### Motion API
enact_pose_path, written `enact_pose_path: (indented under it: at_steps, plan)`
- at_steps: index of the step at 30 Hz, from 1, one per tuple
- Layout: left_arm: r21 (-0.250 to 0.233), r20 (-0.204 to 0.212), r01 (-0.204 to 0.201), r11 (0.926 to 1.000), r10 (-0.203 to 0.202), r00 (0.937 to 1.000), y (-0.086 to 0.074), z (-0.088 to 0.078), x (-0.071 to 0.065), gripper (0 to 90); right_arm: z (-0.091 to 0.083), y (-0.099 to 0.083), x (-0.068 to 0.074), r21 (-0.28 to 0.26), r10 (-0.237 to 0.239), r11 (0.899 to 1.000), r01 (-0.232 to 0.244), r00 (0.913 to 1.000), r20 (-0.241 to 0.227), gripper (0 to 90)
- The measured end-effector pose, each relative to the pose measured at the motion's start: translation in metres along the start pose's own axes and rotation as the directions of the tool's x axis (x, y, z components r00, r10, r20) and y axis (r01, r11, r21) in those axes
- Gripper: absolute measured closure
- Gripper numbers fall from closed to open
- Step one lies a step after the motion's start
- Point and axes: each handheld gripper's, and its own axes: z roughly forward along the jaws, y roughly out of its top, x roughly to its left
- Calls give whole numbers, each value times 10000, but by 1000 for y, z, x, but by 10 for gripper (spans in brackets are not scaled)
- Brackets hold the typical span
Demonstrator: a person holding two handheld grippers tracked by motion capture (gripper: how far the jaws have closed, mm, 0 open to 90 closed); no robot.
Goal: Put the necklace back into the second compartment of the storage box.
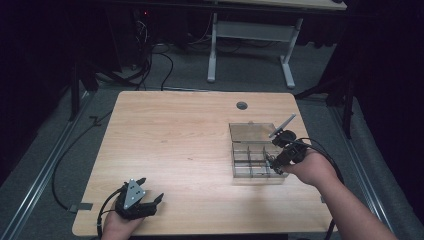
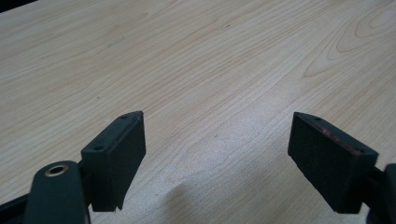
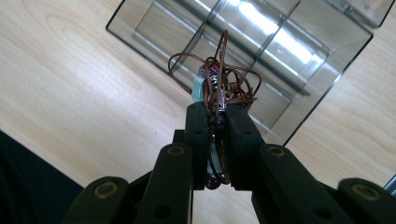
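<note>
Above the clear compartment box (image 3: 261, 51), the right gripper (image 3: 218, 109) pinches a tangled beaded cord (image 3: 217, 84), apparently poised for sorting. Well apart from the box, the left gripper (image 2: 217, 154) rests spread and idle on the table (image 2: 196, 60).

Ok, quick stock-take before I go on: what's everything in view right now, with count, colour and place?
Table: one, light wood, under everything.
Cable hole: one, dark grey, far edge of the table, right of centre.
Divided box: one, clear plastic, right side of the table, lid open and lying back behind it.
Cord bundle: one, brown cord tangled with purple and pale green beads, held over the box's near corner.
Second table: one, white legs, on the floor beyond.
Cables: several, black, on the grey floor at left.
Left hand-held gripper: black, grey plate on top, near left of the table, jaws apart over bare wood.
Right hand-held gripper: black, at the box, jaws closed on the cord bundle.
</note>
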Motion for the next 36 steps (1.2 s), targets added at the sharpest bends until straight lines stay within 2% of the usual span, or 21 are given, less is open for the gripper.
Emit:
enact_pose_path:
  at_steps: [9, 15, 20, 31, 36]
  plan:
    - [8, 59, -3, 10000, 3, 10000, 0, 0, 0, 194, 13, 24, -7, -77, -46, 10000, 46, 10000, -30, 810]
    - [2, 88, 0, 10000, 0, 10000, 0, 0, 0, 193, 27, 39, -14, -127, 91, 9999, -93, 9998, -196, 809]
    - [5, 143, -22, 10000, 21, 9999, 0, 0, 1, 193, 42, 52, -17, 56, 155, 9999, -153, 9995, -279, 809]
    - [-24, 204, -49, 10000, 50, 9998, 0, 0, 0, 192, 64, 59, -26, 496, 260, 9984, -254, 9996, -109, 809]
    - [-18, 219, -50, 10000, 51, 9997, 0, 0, 0, 192, 69, 62, -31, 655, 541, 9964, -543, 9985, 38, 808]
